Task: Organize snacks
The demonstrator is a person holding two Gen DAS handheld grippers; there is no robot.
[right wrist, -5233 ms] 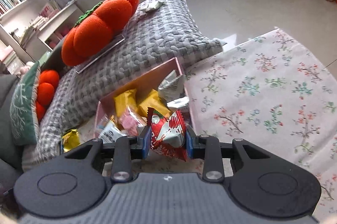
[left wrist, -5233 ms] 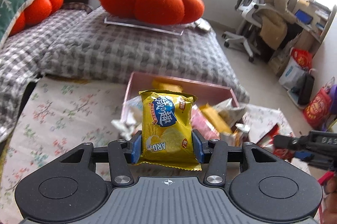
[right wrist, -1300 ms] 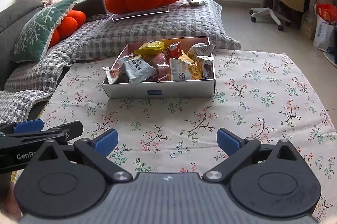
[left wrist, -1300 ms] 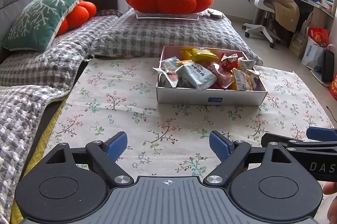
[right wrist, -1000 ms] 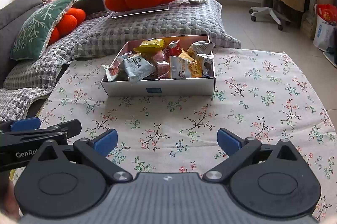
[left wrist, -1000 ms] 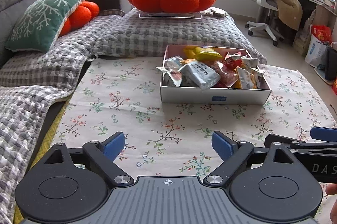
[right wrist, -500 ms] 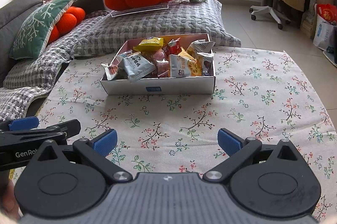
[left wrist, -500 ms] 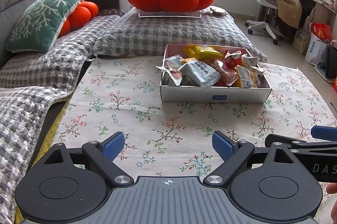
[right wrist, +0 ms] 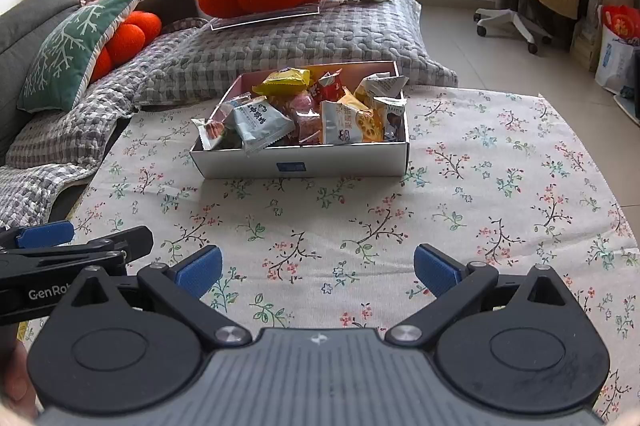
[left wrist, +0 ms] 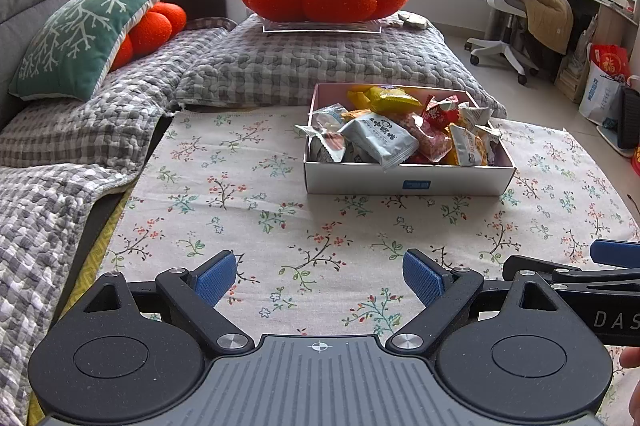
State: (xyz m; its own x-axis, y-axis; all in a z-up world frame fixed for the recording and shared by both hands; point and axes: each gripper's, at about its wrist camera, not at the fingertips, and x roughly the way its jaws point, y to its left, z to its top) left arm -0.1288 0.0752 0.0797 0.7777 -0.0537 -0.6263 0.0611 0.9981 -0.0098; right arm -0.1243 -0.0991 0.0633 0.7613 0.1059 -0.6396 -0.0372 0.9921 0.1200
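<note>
With snacks [left wrist: 394, 133] heaped in the box [left wrist: 408, 179] on the flowered bench [left wrist: 248, 209], lay straight ahead of both claws, well apart. Left claw [left wrist: 318, 276] and right claw [right wrist: 318, 272] gaped empty. Box's long side faced them; neither clearly nearer.
</note>
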